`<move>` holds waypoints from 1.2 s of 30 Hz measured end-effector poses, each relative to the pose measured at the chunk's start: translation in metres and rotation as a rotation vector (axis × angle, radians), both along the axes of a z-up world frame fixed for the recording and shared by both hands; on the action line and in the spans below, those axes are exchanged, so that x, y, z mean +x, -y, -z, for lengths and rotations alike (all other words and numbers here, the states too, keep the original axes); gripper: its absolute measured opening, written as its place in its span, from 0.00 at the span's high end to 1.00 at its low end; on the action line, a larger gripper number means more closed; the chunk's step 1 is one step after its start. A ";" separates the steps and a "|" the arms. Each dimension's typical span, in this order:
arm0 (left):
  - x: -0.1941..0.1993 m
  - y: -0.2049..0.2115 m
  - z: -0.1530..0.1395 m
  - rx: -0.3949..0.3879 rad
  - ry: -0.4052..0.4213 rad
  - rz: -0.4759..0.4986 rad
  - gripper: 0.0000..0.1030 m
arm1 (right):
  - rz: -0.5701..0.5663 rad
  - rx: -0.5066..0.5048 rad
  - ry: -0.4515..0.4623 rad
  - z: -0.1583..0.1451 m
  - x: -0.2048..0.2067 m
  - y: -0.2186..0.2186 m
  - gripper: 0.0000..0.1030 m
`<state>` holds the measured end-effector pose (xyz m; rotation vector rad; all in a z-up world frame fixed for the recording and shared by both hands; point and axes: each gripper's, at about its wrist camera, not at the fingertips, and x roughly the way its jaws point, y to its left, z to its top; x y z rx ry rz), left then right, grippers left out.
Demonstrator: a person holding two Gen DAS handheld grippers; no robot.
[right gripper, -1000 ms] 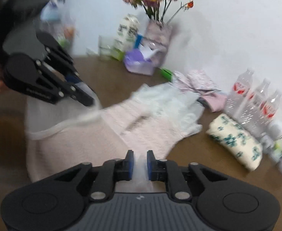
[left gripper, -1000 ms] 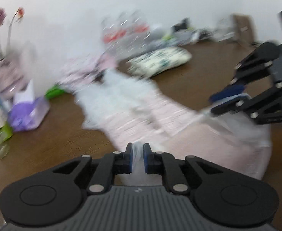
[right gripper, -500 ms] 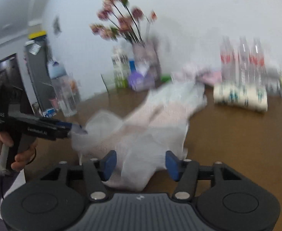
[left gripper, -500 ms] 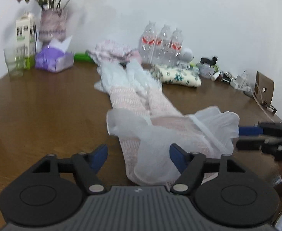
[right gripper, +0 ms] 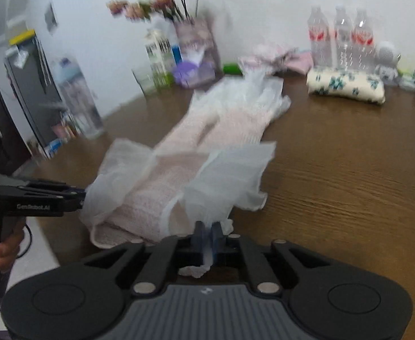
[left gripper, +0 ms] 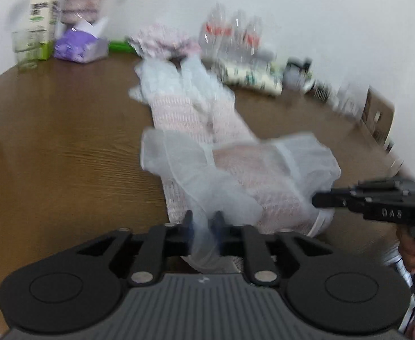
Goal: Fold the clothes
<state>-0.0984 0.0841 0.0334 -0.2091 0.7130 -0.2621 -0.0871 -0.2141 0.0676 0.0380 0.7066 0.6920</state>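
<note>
A pink knit garment with sheer white ruffles lies lengthwise on the brown table, its near end folded over. My left gripper is shut on a bunch of the sheer ruffle at the near left corner. In the right wrist view the same garment stretches away, and my right gripper is shut on the white ruffle at the near right corner. Each gripper shows in the other's view: the right gripper at the garment's right edge, the left gripper at its left edge, both held by a hand.
Along the far wall stand a flower vase, a milk carton, a purple tissue box, a glass, folded pink clothes, three water bottles and a folded floral cloth. The table edge runs near the left gripper.
Half a second ago both grippers stood open over the near end of the garment. Both have now dropped lower and shut on the sheer ruffle at its near corners.
</note>
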 end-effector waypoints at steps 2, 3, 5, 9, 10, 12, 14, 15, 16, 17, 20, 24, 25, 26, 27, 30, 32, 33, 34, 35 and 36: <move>-0.009 -0.025 -0.009 -0.141 0.010 -0.041 0.30 | 0.046 0.075 0.055 -0.011 -0.012 0.018 0.68; -0.009 -0.036 -0.010 -0.206 0.001 -0.088 0.28 | 0.076 0.110 0.076 -0.014 -0.013 0.025 0.57; -0.004 -0.045 -0.012 -0.273 -0.002 -0.157 0.28 | 0.141 0.154 0.088 -0.015 -0.010 0.030 0.51; 0.012 -0.003 -0.017 -0.150 0.066 -0.163 0.59 | 0.214 0.146 0.075 -0.003 0.011 0.004 0.93; 0.016 0.011 -0.018 -0.110 0.087 -0.158 0.69 | 0.197 0.140 0.077 -0.003 0.011 0.000 0.97; 0.021 0.036 -0.018 -0.039 0.108 -0.139 0.85 | 0.163 0.130 0.080 -0.003 0.012 -0.010 0.97; 0.020 0.057 -0.013 0.029 0.114 -0.100 0.85 | 0.129 0.120 0.084 -0.003 0.012 -0.020 0.97; 0.020 0.061 -0.008 0.038 0.106 -0.086 0.85 | 0.112 0.115 0.086 -0.003 0.012 -0.025 0.97; 0.019 0.065 -0.003 0.046 0.098 -0.073 0.85 | 0.095 0.110 0.088 -0.003 0.013 -0.030 0.94; 0.018 0.067 0.003 0.065 0.092 -0.068 0.86 | 0.077 0.104 0.089 -0.004 0.013 -0.034 0.92; 0.014 0.073 0.013 0.142 0.132 -0.037 0.85 | 0.026 0.089 0.095 -0.004 0.013 -0.049 0.83; 0.011 0.084 0.015 0.235 0.161 -0.013 0.84 | -0.028 0.107 0.097 -0.009 0.013 -0.058 0.75; 0.011 0.086 0.014 0.244 0.162 -0.012 0.84 | -0.041 0.121 0.094 -0.010 0.013 -0.057 0.73; 0.010 0.088 0.015 0.257 0.166 -0.013 0.83 | -0.054 0.136 0.091 -0.012 0.013 -0.057 0.67; 0.009 0.092 0.015 0.281 0.175 -0.011 0.83 | -0.064 0.144 0.088 -0.013 0.013 -0.058 0.68; 0.005 0.104 0.018 0.357 0.201 -0.003 0.81 | -0.054 0.049 0.070 -0.007 0.028 -0.077 0.98; 0.004 0.107 0.019 0.377 0.210 -0.001 0.73 | -0.044 0.008 0.054 -0.002 0.037 -0.086 0.98; 0.001 0.106 0.019 0.378 0.214 -0.006 0.61 | -0.038 -0.005 0.045 0.002 0.042 -0.089 0.98; -0.004 0.102 0.017 0.370 0.217 -0.005 0.57 | -0.031 -0.018 0.036 0.005 0.046 -0.091 0.98; -0.013 0.091 0.012 0.319 0.214 0.023 0.57 | -0.018 -0.039 0.029 0.008 0.048 -0.092 0.98; -0.022 0.074 0.005 0.224 0.199 0.054 0.56 | -0.005 -0.059 0.022 0.011 0.049 -0.092 0.98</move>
